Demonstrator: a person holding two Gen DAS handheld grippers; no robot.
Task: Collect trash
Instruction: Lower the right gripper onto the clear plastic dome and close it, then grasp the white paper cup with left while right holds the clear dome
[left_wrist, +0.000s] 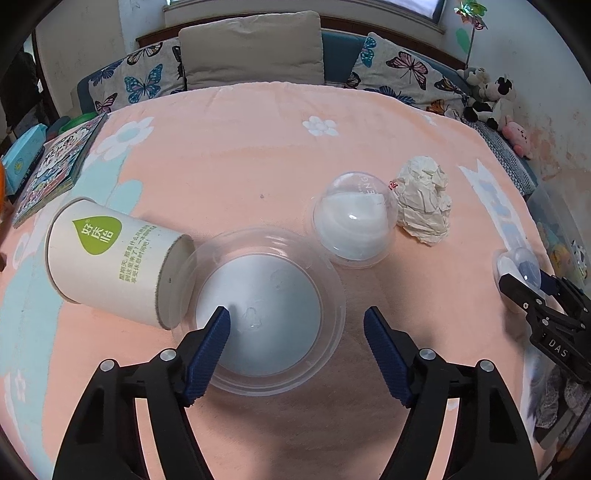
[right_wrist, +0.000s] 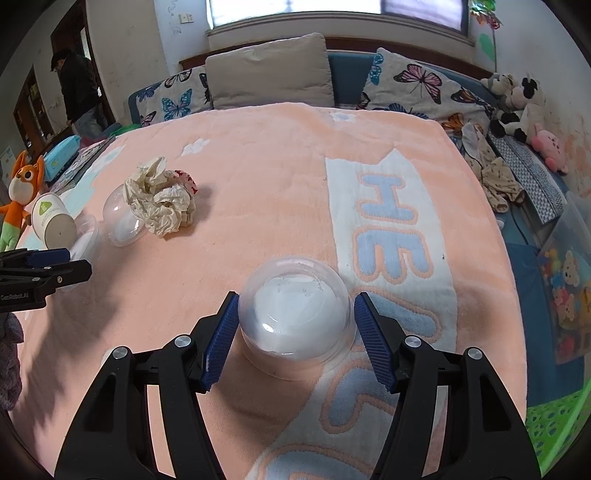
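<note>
Two grippers stand open: the right gripper (right_wrist: 293, 341) straddles a clear dome lid (right_wrist: 295, 314), positioned to grip it. The left gripper (left_wrist: 297, 349) brackets the shallow clear lid's (left_wrist: 258, 310) rim, beside the tipped paper cup (left_wrist: 114, 258).

My left tool (left_wrist: 297, 325) hangs spread over the wide clear lid (left_wrist: 258, 310), one finger above its middle, the other outside its right rim over bare pink blanket (left_wrist: 229, 155). The toppled paper cup (left_wrist: 114, 254) touches the lid's left rim and blocks that side. Beyond, a clear dome (left_wrist: 354, 221) and crumpled paper (left_wrist: 424, 201) sit just beside each other, closing the far right. My right tool (right_wrist: 293, 332) straddles another dome (right_wrist: 295, 310), with a thin gap at each finger. Open blanket stretches ahead and left of it.
</note>
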